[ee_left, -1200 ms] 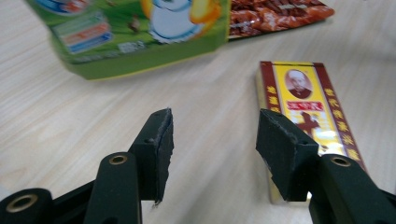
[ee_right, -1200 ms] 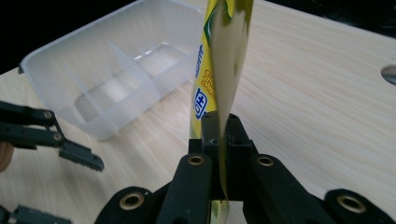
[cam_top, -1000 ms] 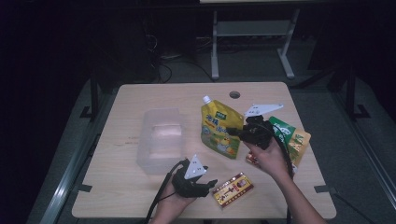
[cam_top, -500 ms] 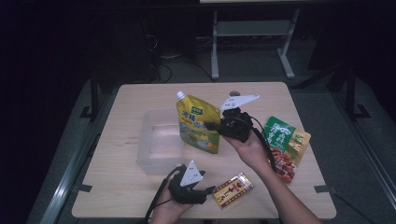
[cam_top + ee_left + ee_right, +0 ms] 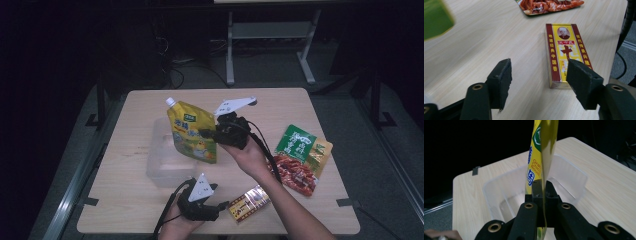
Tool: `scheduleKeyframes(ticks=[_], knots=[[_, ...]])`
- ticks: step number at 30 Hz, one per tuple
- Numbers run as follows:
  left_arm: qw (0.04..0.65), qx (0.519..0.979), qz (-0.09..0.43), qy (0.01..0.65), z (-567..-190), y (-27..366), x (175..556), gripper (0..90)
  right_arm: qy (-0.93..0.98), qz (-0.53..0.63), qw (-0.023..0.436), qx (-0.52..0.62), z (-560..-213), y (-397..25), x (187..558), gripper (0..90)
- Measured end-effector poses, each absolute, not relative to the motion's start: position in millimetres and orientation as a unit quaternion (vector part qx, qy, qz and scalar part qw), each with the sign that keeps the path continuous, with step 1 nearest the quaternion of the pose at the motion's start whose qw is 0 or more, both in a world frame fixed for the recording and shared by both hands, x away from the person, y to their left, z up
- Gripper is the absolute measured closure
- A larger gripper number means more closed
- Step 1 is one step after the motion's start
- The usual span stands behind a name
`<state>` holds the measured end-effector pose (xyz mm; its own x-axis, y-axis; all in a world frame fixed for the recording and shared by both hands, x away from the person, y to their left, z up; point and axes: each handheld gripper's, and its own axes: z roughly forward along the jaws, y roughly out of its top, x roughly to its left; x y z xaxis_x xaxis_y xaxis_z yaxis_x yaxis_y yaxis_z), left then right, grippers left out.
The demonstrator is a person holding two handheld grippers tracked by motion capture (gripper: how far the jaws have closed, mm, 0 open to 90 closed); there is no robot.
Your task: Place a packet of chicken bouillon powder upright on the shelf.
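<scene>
My right gripper (image 5: 207, 134) is shut on the edge of a yellow spouted pouch (image 5: 191, 131) and holds it upright in the air, over the right side of a clear plastic tub (image 5: 162, 165). In the right gripper view the pouch (image 5: 541, 150) stands edge-on between the jaws, with the tub (image 5: 499, 192) just beyond. My left gripper (image 5: 220, 206) rests near the table's front edge, open and empty. A red and yellow box (image 5: 248, 201) lies flat right beside it; in the left gripper view the box (image 5: 564, 50) lies ahead of the right jaw.
A green snack packet (image 5: 296, 142) and a packet of red food (image 5: 296, 172) lie at the right of the wooden table (image 5: 280, 105). The red packet (image 5: 549, 5) shows far off in the left gripper view. A black cable (image 5: 262, 145) trails from the right gripper.
My right gripper has carried the pouch leftward from beside the green packet to above the tub. The left gripper has stayed by the box.
</scene>
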<state>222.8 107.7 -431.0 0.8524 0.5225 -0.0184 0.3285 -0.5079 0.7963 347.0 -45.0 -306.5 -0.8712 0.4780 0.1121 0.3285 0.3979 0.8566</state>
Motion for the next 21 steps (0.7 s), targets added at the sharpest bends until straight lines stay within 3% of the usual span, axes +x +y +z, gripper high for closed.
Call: scheduleKeyframes(ticks=[21], knots=[[0.432,0.863,0.111,0.237,-433.7,108.3,217.6,36.0,0.839,0.496,0.058,0.215,-326.2,18.7,359.0,89.6]])
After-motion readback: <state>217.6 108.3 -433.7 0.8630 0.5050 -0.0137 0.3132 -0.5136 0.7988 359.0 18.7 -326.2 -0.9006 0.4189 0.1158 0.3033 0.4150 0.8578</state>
